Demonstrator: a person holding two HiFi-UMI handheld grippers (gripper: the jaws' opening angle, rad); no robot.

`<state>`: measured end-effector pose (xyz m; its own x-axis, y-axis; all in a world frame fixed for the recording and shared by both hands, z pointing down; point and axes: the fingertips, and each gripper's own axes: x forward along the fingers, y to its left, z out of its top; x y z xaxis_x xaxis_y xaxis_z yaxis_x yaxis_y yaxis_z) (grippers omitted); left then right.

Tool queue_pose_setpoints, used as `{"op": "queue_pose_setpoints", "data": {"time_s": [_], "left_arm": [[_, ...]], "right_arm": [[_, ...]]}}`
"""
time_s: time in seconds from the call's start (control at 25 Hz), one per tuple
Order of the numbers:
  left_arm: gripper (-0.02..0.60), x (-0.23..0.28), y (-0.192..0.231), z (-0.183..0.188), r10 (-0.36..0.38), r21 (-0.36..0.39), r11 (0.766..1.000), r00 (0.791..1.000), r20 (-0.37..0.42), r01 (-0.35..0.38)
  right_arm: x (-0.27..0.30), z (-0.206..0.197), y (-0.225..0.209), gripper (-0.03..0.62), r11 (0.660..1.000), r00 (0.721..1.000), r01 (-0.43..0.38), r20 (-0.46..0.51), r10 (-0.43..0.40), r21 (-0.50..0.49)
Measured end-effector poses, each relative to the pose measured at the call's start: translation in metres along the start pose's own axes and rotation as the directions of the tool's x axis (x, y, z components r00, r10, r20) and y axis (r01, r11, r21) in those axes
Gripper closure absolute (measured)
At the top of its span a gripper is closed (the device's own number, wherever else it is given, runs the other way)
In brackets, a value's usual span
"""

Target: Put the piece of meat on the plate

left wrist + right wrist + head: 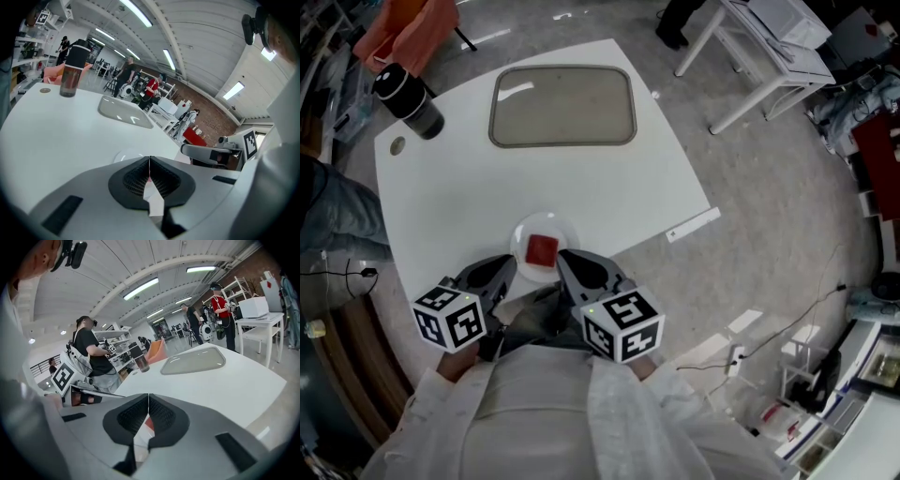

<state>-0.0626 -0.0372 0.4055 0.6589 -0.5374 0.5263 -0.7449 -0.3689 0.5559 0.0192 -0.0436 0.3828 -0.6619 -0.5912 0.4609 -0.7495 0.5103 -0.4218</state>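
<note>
Closest in, white sleeves (544, 403) and the two marker cubes; just ahead, left gripper (508, 270) clenched with its ribbed pads pressed tip to tip, grasping nothing; right gripper (566, 257) likewise clenched and empty, pads meeting in a thin seam; both held low over the near edge of the white table (450, 216), one at each side of a small round white plate (530, 228), left tip just beside its left rim, right tip at its right rim; on the plate, between the two tips, the red piece of meat (543, 248), lying flat and touched by neither gripper; farther across the tabletop, well apart from the plate, a shallow beige rectangular tray (562, 105); at the far left corner, a dark lidded tumbler (411, 101) standing upright.
</note>
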Motion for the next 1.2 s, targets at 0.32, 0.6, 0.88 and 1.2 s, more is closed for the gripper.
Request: {"op": "queue_pose_setpoints", "data": {"time_s": [0.32,0.6,0.88,1.2], "left_arm": [[0.571,0.002,0.024,-0.02,0.028,-0.038,0.999,0.998,-0.053,-0.03],[0.571,0.011,0.033,-0.039,0.033,-0.063,0.997,0.994,-0.105,-0.04],[0.571,0.014,0.046,-0.051,0.066,-0.083,0.993,0.988,-0.137,-0.078],[0.569,0.023,0.054,-0.068,0.076,-0.133,0.986,0.982,-0.173,-0.1]], "right_arm": [[0.002,-0.026,-0.016,0.579,0.997,0.997,0.062,-0.055,-0.06,0.043],[0.007,-0.048,-0.026,0.579,0.992,0.99,0.098,-0.111,-0.089,0.074],[0.009,-0.064,-0.04,0.579,0.984,0.98,0.144,-0.152,-0.127,0.105],[0.014,-0.083,-0.049,0.577,0.977,0.968,0.175,-0.201,-0.149,0.119]]}}
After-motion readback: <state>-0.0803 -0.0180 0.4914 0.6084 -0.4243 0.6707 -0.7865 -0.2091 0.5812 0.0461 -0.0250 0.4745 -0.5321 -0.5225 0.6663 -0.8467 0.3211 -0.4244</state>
